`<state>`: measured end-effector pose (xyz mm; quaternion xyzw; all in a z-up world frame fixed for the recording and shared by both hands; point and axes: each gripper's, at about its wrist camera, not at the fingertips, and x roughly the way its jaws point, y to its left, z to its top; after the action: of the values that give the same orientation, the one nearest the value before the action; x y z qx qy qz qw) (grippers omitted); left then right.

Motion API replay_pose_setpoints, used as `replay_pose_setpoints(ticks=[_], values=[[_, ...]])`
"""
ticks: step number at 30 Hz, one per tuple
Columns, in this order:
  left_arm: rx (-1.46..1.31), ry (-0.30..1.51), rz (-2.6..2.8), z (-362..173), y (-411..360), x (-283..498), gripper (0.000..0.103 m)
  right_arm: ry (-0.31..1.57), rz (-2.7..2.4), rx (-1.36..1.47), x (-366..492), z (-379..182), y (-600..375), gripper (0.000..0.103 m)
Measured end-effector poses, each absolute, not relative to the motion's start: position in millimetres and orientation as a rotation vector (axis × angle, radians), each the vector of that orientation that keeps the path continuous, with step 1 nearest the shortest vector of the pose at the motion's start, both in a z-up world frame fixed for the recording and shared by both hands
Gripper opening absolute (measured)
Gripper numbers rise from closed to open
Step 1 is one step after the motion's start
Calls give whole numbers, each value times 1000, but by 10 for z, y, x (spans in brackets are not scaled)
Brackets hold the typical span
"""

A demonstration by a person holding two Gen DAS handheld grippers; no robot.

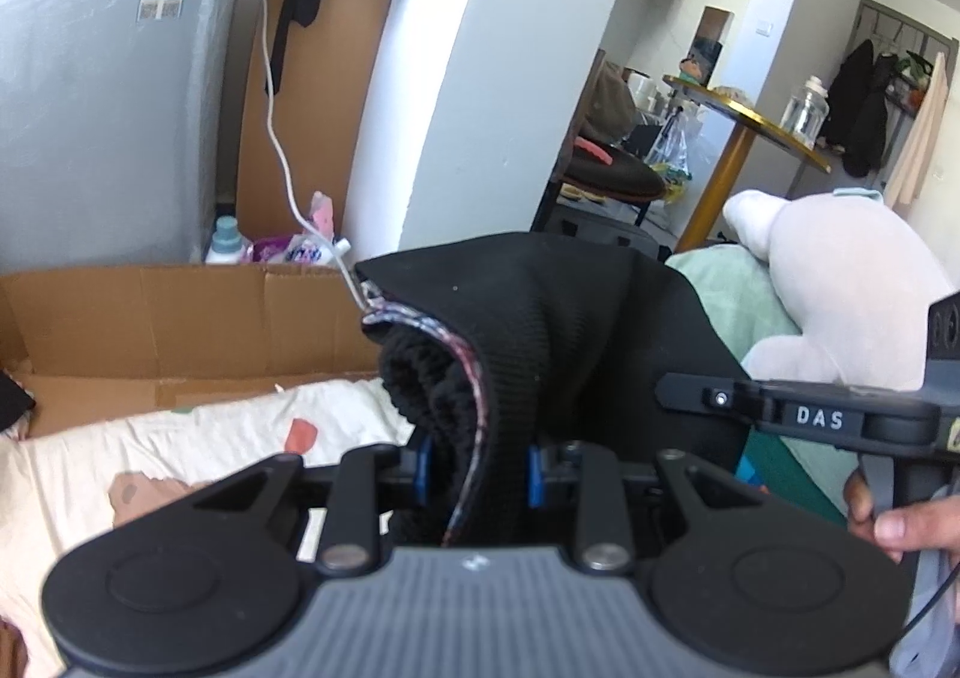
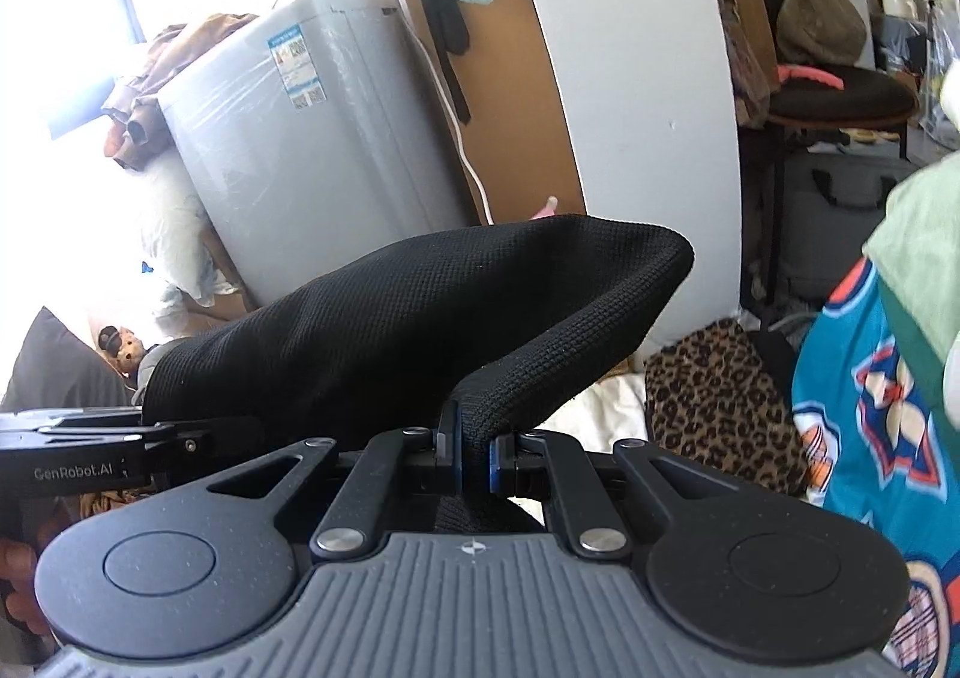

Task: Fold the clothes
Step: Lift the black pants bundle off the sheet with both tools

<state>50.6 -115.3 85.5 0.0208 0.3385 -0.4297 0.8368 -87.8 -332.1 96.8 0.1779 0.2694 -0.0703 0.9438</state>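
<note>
Black knit fabric is filling the middle of both wrist views: a dark garment [image 1: 576, 330] is being held up off the bed between the two tools. The left tongs [image 1: 477, 474] are pressing their blue-padded fingers [image 1: 422, 468] onto a thick bunch of it, where a speckled, multicoloured seam edge is running up and away from the tool. The right tongs [image 2: 474, 459] are closed nearly all the way on a narrow folded ridge of the same garment [image 2: 420, 318]. From there the cloth is rising and stretching leftward toward the other tool, so its long axis is lying roughly side to side between the two grips, with a rounded fold pointing up and to the right.

A hand [image 1: 900, 522] is gripping the right tool's handle at the edge of the left view.

Below, a white bedsheet [image 1: 198, 438] with coloured patches is lying under the garment, bordered by flattened cardboard [image 1: 180, 318]. A leopard-print cloth [image 2: 720, 390] and a teal patterned fabric [image 2: 870, 438] are sitting nearby on the right, with a pale plush toy [image 1: 840, 282] beside them.

Farther off, a grey washing machine [image 2: 312, 150] is standing against the wall, next to a white pillar [image 1: 480, 78]. Beyond it, a gold-rimmed table [image 1: 750, 120] is carrying a clear jar.
</note>
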Motion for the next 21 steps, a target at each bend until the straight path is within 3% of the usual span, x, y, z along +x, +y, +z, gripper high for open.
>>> replay_pose_setpoints(ticks=[8, 21], values=[[83, 670, -919, 1188, -1329, 517, 30, 509, -150, 379, -841, 1134, -3517, 7], [74, 673, -962, 1114, -1768, 665, 30, 520, -207, 347, -746, 1115, -3918, 7]])
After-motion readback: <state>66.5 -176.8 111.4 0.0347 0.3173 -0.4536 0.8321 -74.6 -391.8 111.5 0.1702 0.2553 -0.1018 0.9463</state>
